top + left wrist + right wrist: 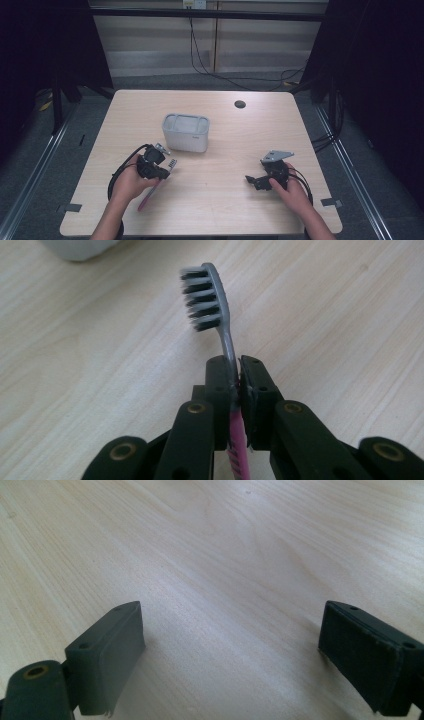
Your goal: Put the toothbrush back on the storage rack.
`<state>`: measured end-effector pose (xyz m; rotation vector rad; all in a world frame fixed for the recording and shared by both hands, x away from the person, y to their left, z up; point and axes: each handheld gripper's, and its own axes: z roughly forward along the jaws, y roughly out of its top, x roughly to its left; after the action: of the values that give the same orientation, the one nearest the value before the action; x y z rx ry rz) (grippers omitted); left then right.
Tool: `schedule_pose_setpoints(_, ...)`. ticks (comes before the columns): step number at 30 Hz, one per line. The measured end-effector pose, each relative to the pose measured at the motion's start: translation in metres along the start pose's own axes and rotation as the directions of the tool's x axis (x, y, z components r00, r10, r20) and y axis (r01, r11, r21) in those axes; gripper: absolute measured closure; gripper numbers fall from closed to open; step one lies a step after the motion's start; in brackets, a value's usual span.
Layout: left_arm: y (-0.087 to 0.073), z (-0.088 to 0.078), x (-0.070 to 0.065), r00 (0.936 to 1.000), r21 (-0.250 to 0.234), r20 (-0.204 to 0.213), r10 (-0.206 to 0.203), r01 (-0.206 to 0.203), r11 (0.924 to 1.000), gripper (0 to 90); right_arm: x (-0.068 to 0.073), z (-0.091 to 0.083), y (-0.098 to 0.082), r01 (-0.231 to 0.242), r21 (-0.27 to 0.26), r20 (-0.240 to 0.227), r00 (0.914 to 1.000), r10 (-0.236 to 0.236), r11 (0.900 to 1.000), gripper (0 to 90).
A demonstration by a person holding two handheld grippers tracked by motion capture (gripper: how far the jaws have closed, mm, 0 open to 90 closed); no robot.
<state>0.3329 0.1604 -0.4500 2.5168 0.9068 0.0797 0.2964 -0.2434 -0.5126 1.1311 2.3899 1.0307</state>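
high view: left gripper [162,170] clamps a toothbrush [151,192] just in front of the grey box [185,132]; right gripper [256,181] rests well right of the box. left gripper view: jaws pinch the toothbrush neck [231,352]. right gripper view: jaws spread wide over bare table [225,555].

The high view is dim and soft: the pale wooden tabletop [235,145] is evenly lit from above, while the surroundings sink into near-black. In the left gripper view the grey-necked toothbrush with black and white bristles [207,295] is sharp; the near black parts blur. The right gripper view shows a broad soft sheen and faint shadows on the wood.
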Motion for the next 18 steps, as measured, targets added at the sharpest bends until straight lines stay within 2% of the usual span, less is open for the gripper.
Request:
schedule_pose_setpoints(5, -0.001, -0.010, 0.004, 0.9996, -0.054, 0.004, -0.029, 0.029, 0.9981, 83.4, 0.000, 0.000, 0.000, -0.002, 0.000, 0.000, 1.0000, 0.002, 1.000, 10.5)
schedule_pose_setpoints(9, 0.000, -0.018, 0.006, 0.9998, -0.087, -0.007, -0.020, 0.019, 0.9960, 83.4, 0.000, 0.000, 0.000, -0.001, 0.000, 0.000, 1.0000, 0.001, 1.000, 10.5)
schedule_pose_setpoints(13, 0.001, -0.027, 0.007, 0.9992, -0.146, -0.008, -0.039, 0.037, 0.9887, 83.4, 0.000, 0.000, 0.000, 0.000, 0.000, 0.000, 1.0000, 0.000, 1.000, 10.5)
schedule_pose_setpoints(14, 0.001, -0.027, 0.007, 0.9992, -0.146, -0.008, -0.039, 0.037, 0.9887, 83.4, 0.000, 0.000, 0.000, 0.000, 0.000, 0.000, 1.0000, 0.000, 1.000, 10.5)
schedule_pose_setpoints(18, 0.003, -0.036, 0.009, 0.9983, -0.193, -0.022, -0.053, 0.048, 0.9801, 83.4, 0.000, 0.000, 0.000, 0.000, 0.000, 0.000, 1.0000, 0.000, 1.000, 10.5)
